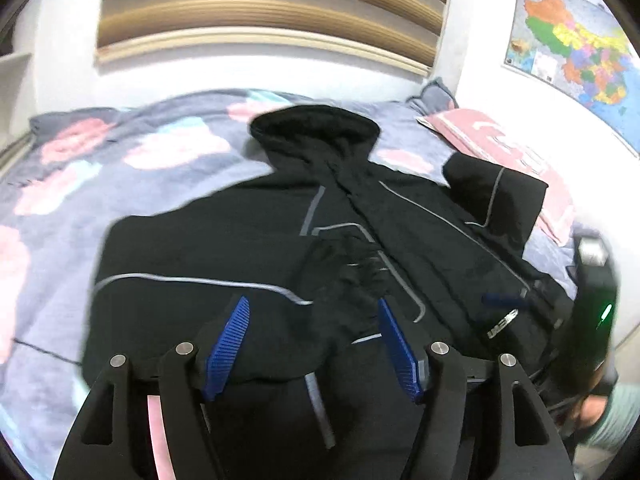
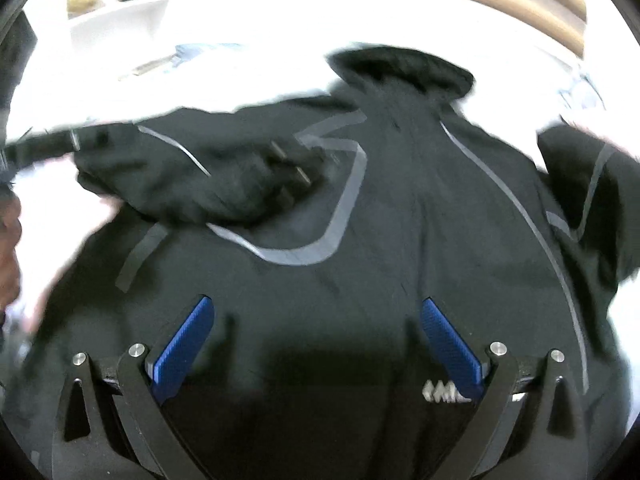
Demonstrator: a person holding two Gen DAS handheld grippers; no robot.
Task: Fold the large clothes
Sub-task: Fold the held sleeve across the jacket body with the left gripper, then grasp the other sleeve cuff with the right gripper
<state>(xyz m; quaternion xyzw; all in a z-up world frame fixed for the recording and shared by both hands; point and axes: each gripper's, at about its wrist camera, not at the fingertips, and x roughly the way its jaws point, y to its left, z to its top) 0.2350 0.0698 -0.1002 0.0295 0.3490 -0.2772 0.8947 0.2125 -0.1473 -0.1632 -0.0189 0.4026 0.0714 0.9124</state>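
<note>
A black hooded jacket [image 1: 248,248] with grey stripes lies front up on a bed, its hood [image 1: 316,128] at the far end. One sleeve [image 1: 352,280] is folded across the chest. My left gripper [image 1: 314,344] hangs open just above that sleeve's near fold, and its blue pads do not press on the cloth. The other sleeve [image 1: 496,200] is bent back at the right. In the right wrist view my right gripper [image 2: 318,348] stands open over the jacket's lower front [image 2: 320,280], with nothing gripped. That view is blurred.
A blue bedspread [image 1: 80,184] with pink blotches covers the bed. A pink pillow [image 1: 500,148] lies at the far right beside a white wall with a coloured map [image 1: 572,52]. A slatted wooden panel [image 1: 272,12] stands behind. A hand [image 2: 8,240] shows at the left edge.
</note>
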